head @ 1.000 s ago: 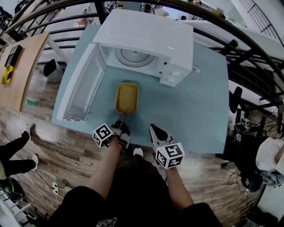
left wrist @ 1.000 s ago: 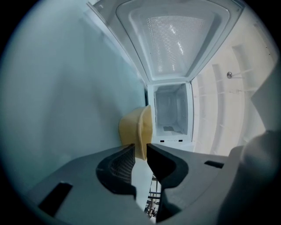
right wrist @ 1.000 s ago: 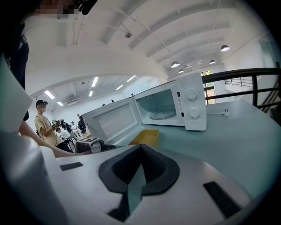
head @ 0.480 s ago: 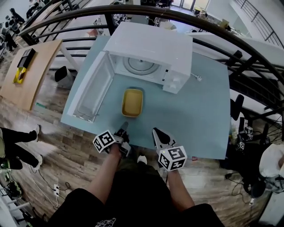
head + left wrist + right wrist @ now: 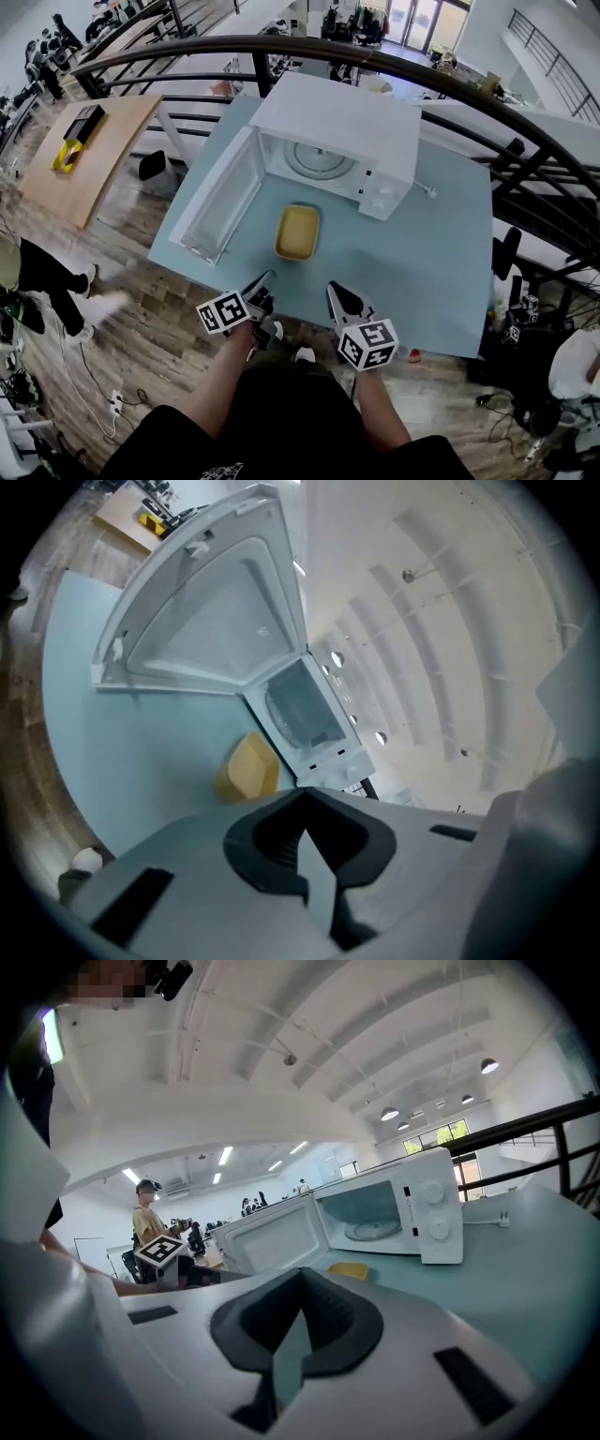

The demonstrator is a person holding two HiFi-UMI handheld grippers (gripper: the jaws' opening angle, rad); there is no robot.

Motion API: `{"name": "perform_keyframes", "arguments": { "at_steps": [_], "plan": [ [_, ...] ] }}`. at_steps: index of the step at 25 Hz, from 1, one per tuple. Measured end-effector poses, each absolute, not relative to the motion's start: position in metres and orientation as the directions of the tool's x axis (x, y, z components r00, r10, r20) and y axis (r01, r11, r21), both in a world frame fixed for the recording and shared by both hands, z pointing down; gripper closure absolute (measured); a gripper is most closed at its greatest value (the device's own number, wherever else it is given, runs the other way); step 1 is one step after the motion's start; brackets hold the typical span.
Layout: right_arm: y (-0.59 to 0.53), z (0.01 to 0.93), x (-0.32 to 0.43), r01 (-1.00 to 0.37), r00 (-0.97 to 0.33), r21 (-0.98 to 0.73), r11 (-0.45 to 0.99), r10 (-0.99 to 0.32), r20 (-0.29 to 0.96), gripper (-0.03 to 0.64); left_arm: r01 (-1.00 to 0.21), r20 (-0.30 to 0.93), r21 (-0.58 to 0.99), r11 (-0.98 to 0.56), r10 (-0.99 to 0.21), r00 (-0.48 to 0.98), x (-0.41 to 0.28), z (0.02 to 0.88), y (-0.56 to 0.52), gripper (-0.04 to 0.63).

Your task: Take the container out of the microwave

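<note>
The container (image 5: 298, 232) sat out on the table (image 5: 427, 258), just near of the open, empty microwave (image 5: 337, 141). Job looked done, with left tool (image 5: 263, 279) and right tool (image 5: 334, 291) both clenched on nothing.

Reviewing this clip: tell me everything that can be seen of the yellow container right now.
The container is a shallow yellow dish, a rounded rectangle that looks like plastic, with a slightly darker rim. No lid shows and its inside looks empty. It sits flat on the light blue table, just outside the open microwave, with its long side running toward the person. Only the table touches it: the left gripper and right gripper are clear of it, near the table's edge.
</note>
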State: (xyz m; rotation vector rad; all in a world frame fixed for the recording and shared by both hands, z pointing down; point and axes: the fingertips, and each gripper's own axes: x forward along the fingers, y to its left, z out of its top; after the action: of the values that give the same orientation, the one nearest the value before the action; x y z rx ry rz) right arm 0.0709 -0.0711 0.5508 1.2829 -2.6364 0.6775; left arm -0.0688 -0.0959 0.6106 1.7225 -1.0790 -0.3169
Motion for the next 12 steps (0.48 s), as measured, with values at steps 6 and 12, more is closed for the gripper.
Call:
{"name": "perform_keyframes", "arguments": {
  "at_steps": [6, 12],
  "plan": [
    [-0.075, 0.533, 0.063, -0.774, -0.628, -0.315, 0.549, -0.726, 0.279, 0.611, -0.569, 0.233, 0.791, -0.223, -0.751, 0.618, -0.061, 0.571, -0.098, 0.588],
    [-0.075, 0.513, 0.067, -0.810, -0.580, -0.283, 0.513, -0.772, 0.261, 0.611, -0.657, 0.225, 0.635, -0.405, -0.717, 0.660, -0.057, 0.526, -0.102, 0.588]
  ]
}}
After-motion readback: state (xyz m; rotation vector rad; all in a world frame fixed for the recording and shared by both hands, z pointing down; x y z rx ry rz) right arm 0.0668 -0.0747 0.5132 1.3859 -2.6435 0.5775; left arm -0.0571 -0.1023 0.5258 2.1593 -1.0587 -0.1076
